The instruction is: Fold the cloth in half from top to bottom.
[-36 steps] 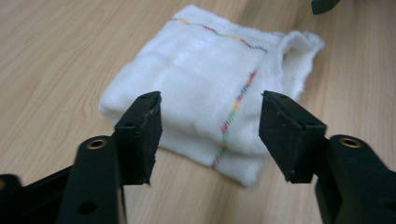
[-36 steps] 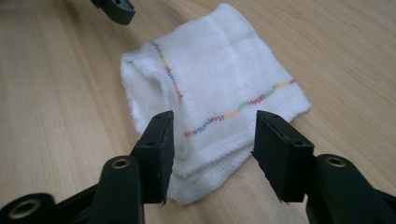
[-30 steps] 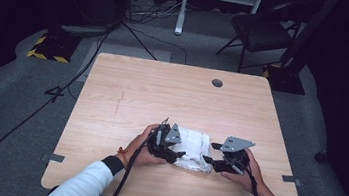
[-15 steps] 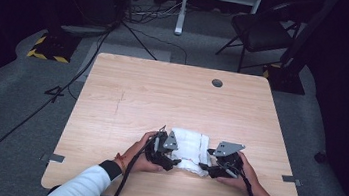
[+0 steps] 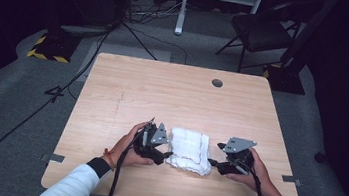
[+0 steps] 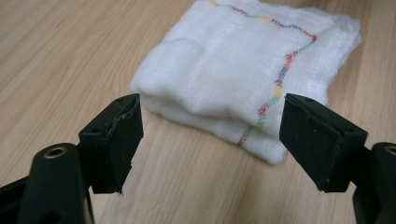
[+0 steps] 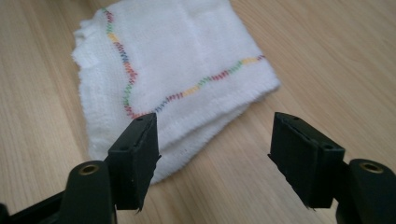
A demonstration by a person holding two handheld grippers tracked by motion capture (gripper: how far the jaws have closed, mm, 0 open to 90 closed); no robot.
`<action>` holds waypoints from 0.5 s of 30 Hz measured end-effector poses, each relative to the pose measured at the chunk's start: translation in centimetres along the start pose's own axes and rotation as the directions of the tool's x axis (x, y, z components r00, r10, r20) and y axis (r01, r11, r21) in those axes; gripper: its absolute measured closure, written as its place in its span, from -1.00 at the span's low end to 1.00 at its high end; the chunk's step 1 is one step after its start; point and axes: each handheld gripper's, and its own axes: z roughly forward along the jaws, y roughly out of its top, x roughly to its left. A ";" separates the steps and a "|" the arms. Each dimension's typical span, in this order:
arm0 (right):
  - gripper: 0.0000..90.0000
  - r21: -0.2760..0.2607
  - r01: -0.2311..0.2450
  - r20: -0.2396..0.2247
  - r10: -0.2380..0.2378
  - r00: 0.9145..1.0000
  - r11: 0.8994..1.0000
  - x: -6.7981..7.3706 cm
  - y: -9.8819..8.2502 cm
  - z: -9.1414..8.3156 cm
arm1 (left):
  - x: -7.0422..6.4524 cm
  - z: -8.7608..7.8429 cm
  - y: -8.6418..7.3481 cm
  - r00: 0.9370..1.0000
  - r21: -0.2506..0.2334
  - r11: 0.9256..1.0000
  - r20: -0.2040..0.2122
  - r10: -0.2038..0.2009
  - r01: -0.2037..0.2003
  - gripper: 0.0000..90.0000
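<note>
A folded white cloth [image 5: 188, 150] lies on the worktop [image 5: 162, 96] between my two hands. My left tongs [image 5: 164, 153] and right tongs [image 5: 211, 161] have just been opening; both stand spread, just beside the cloth, with nothing between them.

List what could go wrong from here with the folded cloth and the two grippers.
1. The folded white cloth looks puffy and loosely stacked; with both sets of jaws just opened and nothing between them, the layers may spring apart.
2. The left gripper sits close to the cloth's near corner, so a careless sweep could drag it and undo the fold.
3. The right gripper has one jaw in front of the cloth's fringed edge; it might snag there.
</note>
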 end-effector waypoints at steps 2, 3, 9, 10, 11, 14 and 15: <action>-0.28 -0.006 -0.003 0.018 0.003 1.000 1.000 -0.2 -0.2 -0.7 | 0.2 -0.7 -0.4 1.000 0.000 1.000 -0.013 -0.001 0.001 -0.52; -0.28 -0.009 -0.004 0.026 0.004 1.000 1.000 -0.3 -0.3 -1.0 | 0.2 -1.0 -0.5 1.000 0.006 1.000 -0.019 -0.001 0.001 -0.52; -0.30 0.015 -0.007 0.062 0.006 0.998 1.000 -0.4 -1.3 -2.0 | -0.1 -1.9 -1.6 0.998 0.053 0.998 -0.061 0.019 -0.016 -0.55; -0.31 0.020 -0.008 0.069 0.006 0.998 1.000 -0.4 -1.5 -2.0 | -0.2 -2.0 -1.9 0.997 0.060 0.998 -0.069 0.019 -0.015 -0.55; -0.31 0.023 -0.009 0.077 0.007 0.997 1.000 -0.4 -1.6 -2.1 | -0.3 -2.1 -2.2 0.997 0.070 0.997 -0.072 0.030 -0.025 -0.55; -0.31 0.025 -0.023 0.088 0.021 0.996 0.999 -0.5 -2.2 -2.5 | -0.5 -2.4 -2.9 0.995 0.090 0.996 -0.090 0.033 -0.025 -0.55; -0.32 0.029 -0.025 0.093 0.022 0.995 0.999 -0.5 -2.4 -2.7 | -0.5 -2.5 -3.1 0.995 0.102 0.994 -0.093 0.036 -0.026 -0.55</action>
